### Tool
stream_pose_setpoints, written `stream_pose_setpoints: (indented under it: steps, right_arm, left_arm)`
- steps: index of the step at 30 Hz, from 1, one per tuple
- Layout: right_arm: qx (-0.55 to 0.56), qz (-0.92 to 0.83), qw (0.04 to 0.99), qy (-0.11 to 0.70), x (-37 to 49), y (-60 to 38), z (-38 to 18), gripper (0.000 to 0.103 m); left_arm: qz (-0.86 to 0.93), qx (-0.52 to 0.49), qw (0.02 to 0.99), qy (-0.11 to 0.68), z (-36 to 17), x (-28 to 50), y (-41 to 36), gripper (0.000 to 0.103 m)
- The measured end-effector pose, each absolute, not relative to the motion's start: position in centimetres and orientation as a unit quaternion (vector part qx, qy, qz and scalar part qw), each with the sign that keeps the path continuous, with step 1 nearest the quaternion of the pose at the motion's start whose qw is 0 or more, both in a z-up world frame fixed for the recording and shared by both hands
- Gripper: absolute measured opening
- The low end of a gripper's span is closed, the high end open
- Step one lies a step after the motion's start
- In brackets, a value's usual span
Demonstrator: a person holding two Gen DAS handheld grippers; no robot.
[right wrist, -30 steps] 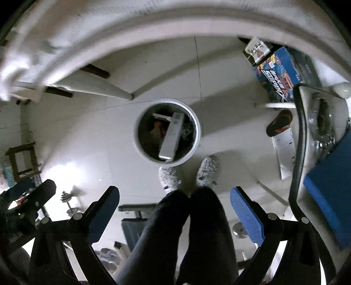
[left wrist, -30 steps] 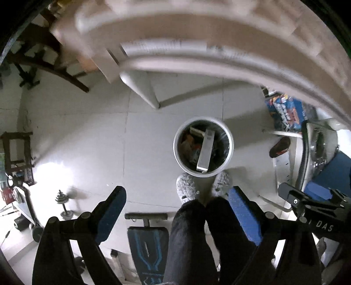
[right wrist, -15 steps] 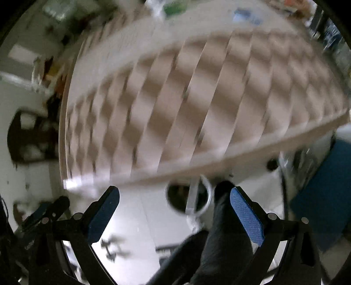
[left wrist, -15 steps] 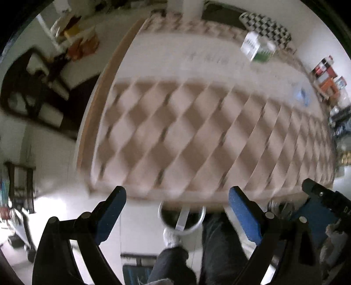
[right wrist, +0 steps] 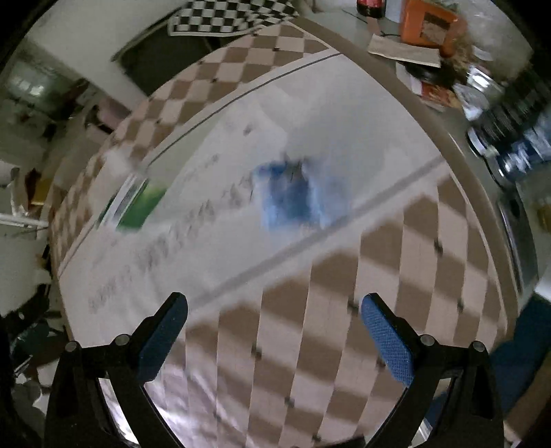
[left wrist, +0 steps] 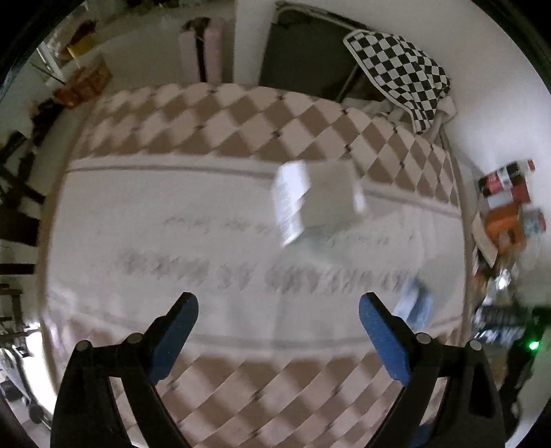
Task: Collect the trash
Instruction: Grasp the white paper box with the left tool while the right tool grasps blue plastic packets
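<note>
A white carton (left wrist: 315, 200) lies on the checkered tablecloth (left wrist: 213, 117), ahead and a little right of my left gripper (left wrist: 279, 320), which is open and empty above the table. A blurred blue wrapper (left wrist: 413, 305) lies by its right finger. In the right wrist view the same blue wrapper (right wrist: 292, 196) lies ahead of my right gripper (right wrist: 275, 324), which is open and empty. A green-and-white carton (right wrist: 132, 203), blurred, lies at the left of that view.
A checkered black-and-white cloth (left wrist: 399, 69) hangs over a chair behind the table. Boxes and an orange pack (left wrist: 506, 224) crowd a surface to the right; they also show in the right wrist view (right wrist: 427, 24). A pink suitcase (left wrist: 203, 44) stands at the back.
Both grippers have swung up from looking down at the floor bin and my legs to looking across the table top. Both stay open and empty.
</note>
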State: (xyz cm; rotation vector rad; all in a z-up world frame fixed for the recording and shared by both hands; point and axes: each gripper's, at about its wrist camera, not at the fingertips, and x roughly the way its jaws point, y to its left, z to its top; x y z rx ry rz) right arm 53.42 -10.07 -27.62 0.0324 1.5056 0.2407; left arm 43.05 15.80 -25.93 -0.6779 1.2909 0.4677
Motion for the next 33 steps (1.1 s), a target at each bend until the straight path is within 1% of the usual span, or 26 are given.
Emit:
stream_pose_setpoints:
  steps: [6,11,13,18,20,21,23,28,29,30,32,33]
  right_arm:
    - [0.030,0.092,0.702,0.706,60.5,-9.5,-30.9,0.102]
    - [0.037,0.091,0.693,0.714,62.8,-8.9,-32.6,0.102]
    - [0.040,0.089,0.689,0.718,63.5,-8.7,-33.3,0.102]
    - [0.038,0.088,0.679,0.728,63.6,-8.8,-34.8,0.102]
    - [0.033,0.087,0.675,0.732,63.4,-8.8,-35.3,0.102]
    - [0.032,0.086,0.674,0.733,63.3,-8.9,-35.6,0.102]
    - [0.030,0.085,0.669,0.738,63.1,-9.0,-36.4,0.102]
    - [0.021,0.090,0.666,0.740,62.5,-8.5,-37.7,0.102]
    - [0.020,0.092,0.667,0.739,62.4,-8.4,-37.9,0.098]
    - [0.016,0.094,0.669,0.737,62.2,-8.2,-38.0,0.091]
    - [-0.004,0.091,0.677,0.730,61.8,-7.7,-37.9,0.073]
    - [-0.015,0.091,0.685,0.723,61.5,-7.5,-37.7,0.067]
  left_arm:
    - [0.202,-0.318,0.696,0.611,-28.3,50.5,16.2,0.095]
    - [0.211,-0.311,0.669,0.641,-31.2,53.6,16.2,0.095]
    - [0.226,-0.293,0.659,0.655,-32.1,54.3,16.2,0.094]
    - [0.231,-0.283,0.646,0.670,-34.0,54.6,16.0,0.094]
    - [0.231,-0.278,0.642,0.676,-34.3,54.5,15.8,0.091]
    - [0.234,-0.278,0.646,0.672,-34.3,54.5,15.8,0.090]
    - [0.237,-0.276,0.652,0.665,-33.9,54.2,15.6,0.085]
    - [0.232,-0.237,0.674,0.660,-32.6,53.3,14.4,0.084]
    - [0.232,-0.225,0.679,0.660,-32.2,53.0,14.0,0.084]
    - [0.233,-0.215,0.682,0.659,-31.9,52.9,13.7,0.084]
    - [0.234,-0.195,0.689,0.657,-31.3,51.8,13.5,0.084]
    - [0.235,-0.185,0.693,0.656,-30.9,51.3,13.2,0.084]
